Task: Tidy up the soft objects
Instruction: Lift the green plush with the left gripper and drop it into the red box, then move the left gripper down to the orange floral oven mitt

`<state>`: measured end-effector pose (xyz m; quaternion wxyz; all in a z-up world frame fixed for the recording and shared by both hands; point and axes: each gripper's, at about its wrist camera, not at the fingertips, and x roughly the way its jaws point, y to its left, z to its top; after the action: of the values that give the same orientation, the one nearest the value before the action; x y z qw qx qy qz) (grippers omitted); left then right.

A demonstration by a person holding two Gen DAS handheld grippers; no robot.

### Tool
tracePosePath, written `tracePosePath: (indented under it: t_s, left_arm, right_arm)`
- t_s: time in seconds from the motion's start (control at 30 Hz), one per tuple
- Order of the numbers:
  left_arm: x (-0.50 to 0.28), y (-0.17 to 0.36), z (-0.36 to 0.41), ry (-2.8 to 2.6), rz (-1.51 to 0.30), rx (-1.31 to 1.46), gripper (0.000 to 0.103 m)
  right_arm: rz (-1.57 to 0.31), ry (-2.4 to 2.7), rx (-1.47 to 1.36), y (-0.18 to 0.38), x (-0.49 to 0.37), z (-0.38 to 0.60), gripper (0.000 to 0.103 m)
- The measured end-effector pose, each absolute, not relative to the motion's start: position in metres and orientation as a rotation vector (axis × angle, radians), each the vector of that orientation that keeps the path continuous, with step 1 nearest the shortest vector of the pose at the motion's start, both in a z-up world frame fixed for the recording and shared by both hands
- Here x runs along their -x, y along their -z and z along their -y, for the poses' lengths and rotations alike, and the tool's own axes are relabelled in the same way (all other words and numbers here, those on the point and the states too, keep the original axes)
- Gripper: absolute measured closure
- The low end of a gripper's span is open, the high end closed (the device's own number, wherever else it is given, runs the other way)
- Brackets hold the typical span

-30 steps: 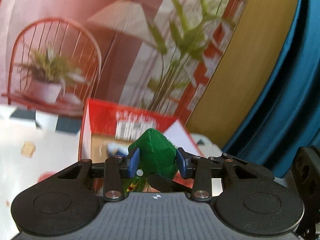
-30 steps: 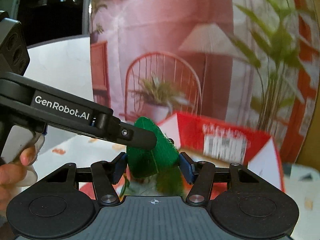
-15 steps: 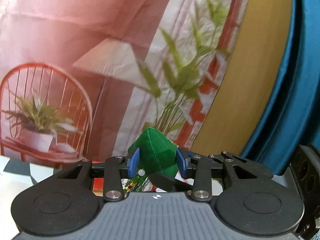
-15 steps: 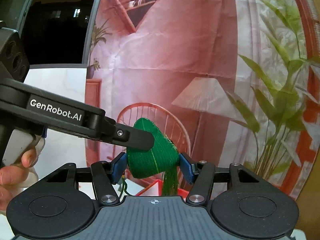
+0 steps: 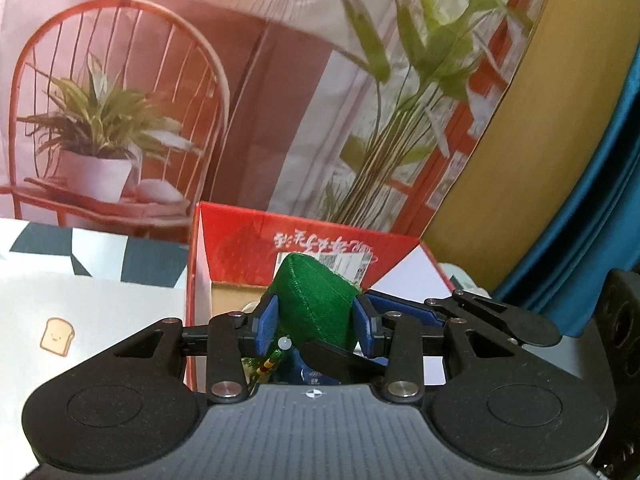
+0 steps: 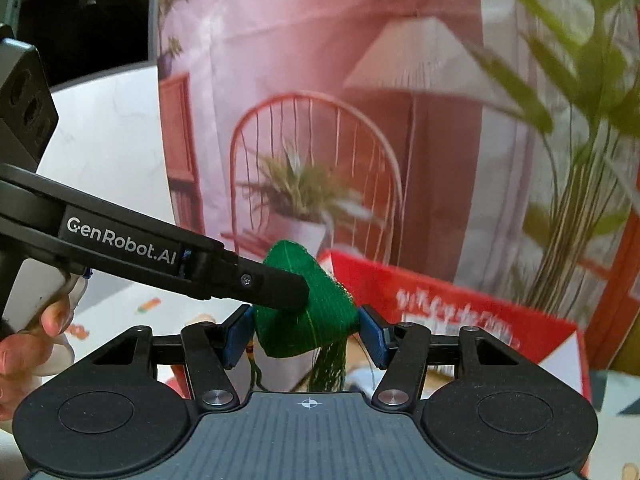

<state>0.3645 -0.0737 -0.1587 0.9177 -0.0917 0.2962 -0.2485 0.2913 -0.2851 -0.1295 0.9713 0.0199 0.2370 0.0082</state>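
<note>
A green fabric pouch [image 5: 316, 308] with a green tassel and a beaded string is held in the air between both grippers. My left gripper [image 5: 314, 320] is shut on it, blue pads pressing its two sides. My right gripper [image 6: 306, 334] is also shut on the pouch [image 6: 320, 320]. In the right wrist view one black finger [image 6: 276, 286] of the left gripper lies across the pouch from the left. An open red cardboard box [image 5: 240, 248] sits just beyond and below the pouch, also seen in the right wrist view as the red box [image 6: 460, 304].
A printed backdrop [image 5: 280, 100] of a chair, lamp and plants stands right behind the box. A white cloth with a toast picture [image 5: 58, 334] covers the table at left. A blue curtain [image 5: 592, 200] hangs at right. A hand [image 6: 28, 344] holds the left gripper's handle.
Both grippers moved together with the pouch still held. Half a second ago the views showed mostly backdrop; now they tip down and the red box is back in view, closer.
</note>
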Motion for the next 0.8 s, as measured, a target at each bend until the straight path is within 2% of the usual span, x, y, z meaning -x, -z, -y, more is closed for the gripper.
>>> tracePosePath:
  t_s: [0.07,0.2,0.33,0.43,0.5,0.57,0.6,0.67,0.77,0.8]
  left_arm:
    - [-0.365,0.16,0.074,0.505,-0.613,0.174,0.058]
    - [-0.361,0.158,0.075,0.476,-0.598,0.128,0.044]
    - [-0.35,0.155,0.066,0.45,-0.579,0.133,0.034]
    - [-0.334,0.153,0.056,0.423,-0.549,0.133,0.02]
    - [-0.322,0.153,0.049,0.399,-0.539,0.129,0.002]
    - [-0.309,0.154,0.044,0.373,-0.543,0.124,0.0]
    - [-0.302,0.155,0.041,0.362,-0.535,0.128,0.0]
    - [-0.288,0.16,0.034,0.348,-0.524,0.146,0.0]
    - [-0.269,0.171,0.028,0.314,-0.543,0.159,0.0]
    - [-0.264,0.176,0.027,0.303,-0.551,0.162,0.0]
  right_arm:
    - [-0.486,-0.008,-0.044,0.135,-0.292,0.284,0.048]
    - [-0.481,0.013,-0.048,0.136,-0.289,0.285,0.041]
    - [-0.474,0.042,-0.063,0.135,-0.276,0.289,0.038]
    - [-0.466,0.065,-0.085,0.135,-0.261,0.292,0.035]
    - [-0.46,0.081,-0.097,0.136,-0.25,0.292,0.034]
    - [-0.452,0.099,-0.102,0.137,-0.235,0.289,0.03]
    - [-0.447,0.111,-0.102,0.138,-0.227,0.288,0.024]
    - [-0.426,0.133,-0.099,0.138,-0.21,0.284,0.018]
    - [-0.408,0.172,-0.096,0.142,-0.185,0.278,0.001]
    - [-0.4,0.179,-0.097,0.144,-0.176,0.275,0.001]
